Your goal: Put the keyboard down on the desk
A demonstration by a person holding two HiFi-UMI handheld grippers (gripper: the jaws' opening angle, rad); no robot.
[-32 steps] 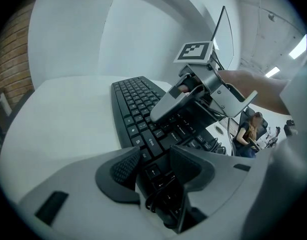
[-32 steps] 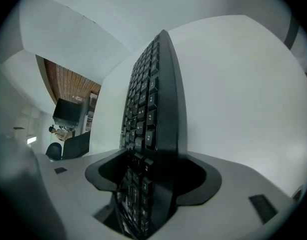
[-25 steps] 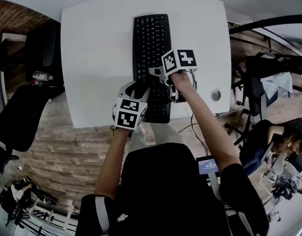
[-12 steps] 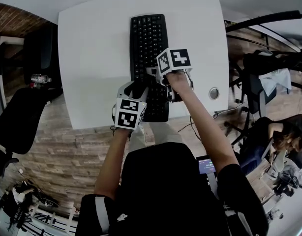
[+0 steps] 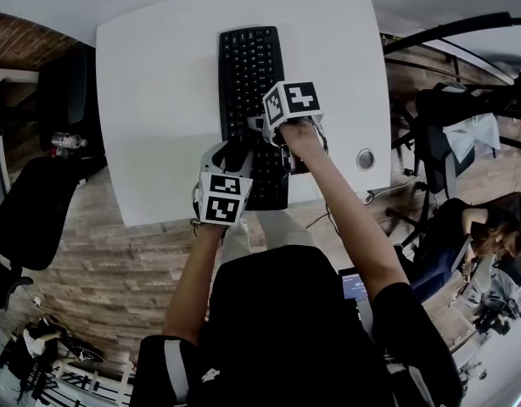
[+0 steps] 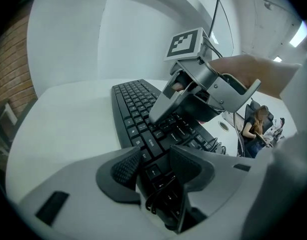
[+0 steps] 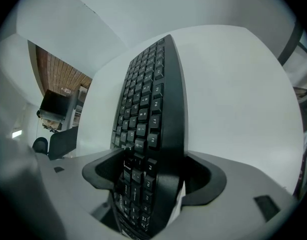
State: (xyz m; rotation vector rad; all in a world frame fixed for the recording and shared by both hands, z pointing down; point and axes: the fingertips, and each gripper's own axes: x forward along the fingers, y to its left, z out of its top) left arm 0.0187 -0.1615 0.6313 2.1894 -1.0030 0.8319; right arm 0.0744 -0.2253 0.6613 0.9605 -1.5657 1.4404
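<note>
Now, black keyboard (image 5: 248,75), lying on white desk (image 5: 159,100)

The right gripper (image 7: 154,178) straddles the near end of the black keyboard (image 7: 153,94); its jaws have just been opening and stand wide either side; the keyboard stretches away across the white desk (image 7: 233,94); a brick wall (image 7: 61,70) shows far left.

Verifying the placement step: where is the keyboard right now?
In the head view, the keyboard lies lengthwise down the middle of the white desk, its near end at the front edge, left of the round cable port.
</note>
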